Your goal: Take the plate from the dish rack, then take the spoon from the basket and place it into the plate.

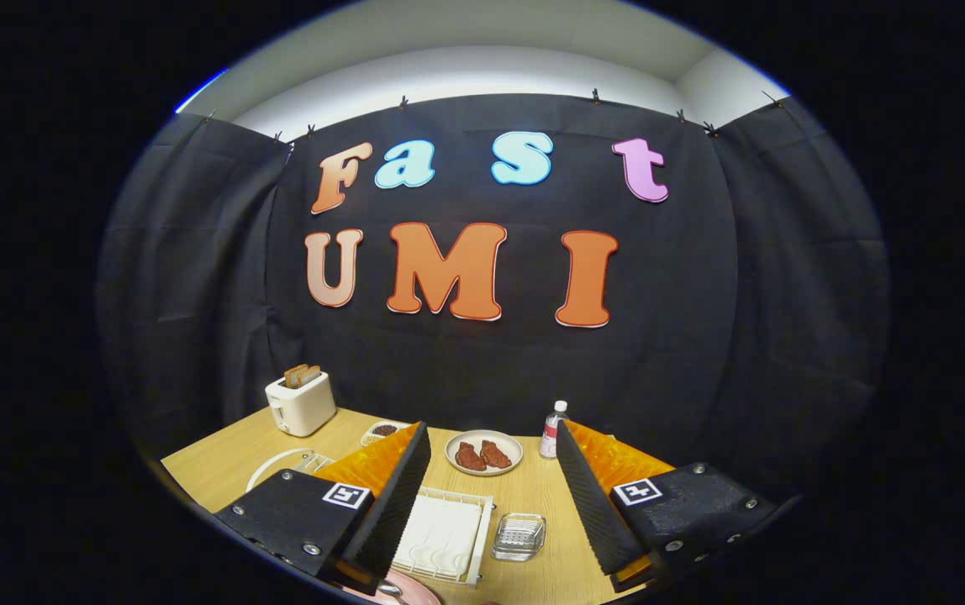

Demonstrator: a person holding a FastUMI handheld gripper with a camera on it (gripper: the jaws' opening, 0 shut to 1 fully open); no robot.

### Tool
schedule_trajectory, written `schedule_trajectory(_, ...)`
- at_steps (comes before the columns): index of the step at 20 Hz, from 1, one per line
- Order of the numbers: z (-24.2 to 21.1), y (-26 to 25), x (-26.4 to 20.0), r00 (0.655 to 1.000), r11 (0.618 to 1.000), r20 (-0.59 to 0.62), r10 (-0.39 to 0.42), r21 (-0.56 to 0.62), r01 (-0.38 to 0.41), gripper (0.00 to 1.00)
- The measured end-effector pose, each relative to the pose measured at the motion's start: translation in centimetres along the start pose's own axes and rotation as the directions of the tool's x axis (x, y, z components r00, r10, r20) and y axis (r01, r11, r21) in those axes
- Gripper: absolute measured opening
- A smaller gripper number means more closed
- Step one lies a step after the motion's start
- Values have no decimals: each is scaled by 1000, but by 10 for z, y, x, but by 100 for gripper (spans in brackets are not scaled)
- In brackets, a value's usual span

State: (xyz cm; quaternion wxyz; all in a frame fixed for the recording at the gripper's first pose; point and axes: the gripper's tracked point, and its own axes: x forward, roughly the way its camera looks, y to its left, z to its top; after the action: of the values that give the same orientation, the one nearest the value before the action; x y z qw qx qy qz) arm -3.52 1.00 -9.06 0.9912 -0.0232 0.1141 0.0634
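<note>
Fingers (495, 496) spread wide apart, nothing clamped btwn them; I'm holding them up above the near edge of the wooden surface (222, 466), looking toward the back.

Pink plate (405, 591) sits at the very near edge, just under my left finger's tip, only a sliver of rim visible. Something metallic lies on it, prob. the spoon (388, 590), but too little shows to be sure.

White wire basket (446, 536) is just beyond the plate, btwn my fingers and closer to the left one. It's got a white liner w/ pale spoon shapes lying in it. Right beside the basket, toward the right finger, is a small clear glass dish (519, 538), ribbed inside.

Further back, mid-surface, a round white plate w/ two brown pieces of food (483, 453). Next to it on the right, near the back edge, a small clear bottle w/ white cap (554, 428), partly hidden by my right finger.

Back left corner: white toaster (301, 402) w/ toast sticking out the top. Btwn toaster and my left finger, a small white bowl w/ dark stuff (382, 431). White dish rack (289, 466) on the left side, mostly hidden behind my left finger; just a curved white rim and some wire show.
</note>
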Motion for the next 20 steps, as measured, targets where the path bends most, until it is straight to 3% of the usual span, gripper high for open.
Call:
schedule_trajectory(11, 68, 1, -13, 994, 999, 106, -31, -29, 34, 93)
schedule_trajectory(20, 86, 4, -21, 989, 999, 144, -25, -31, 30, 93)
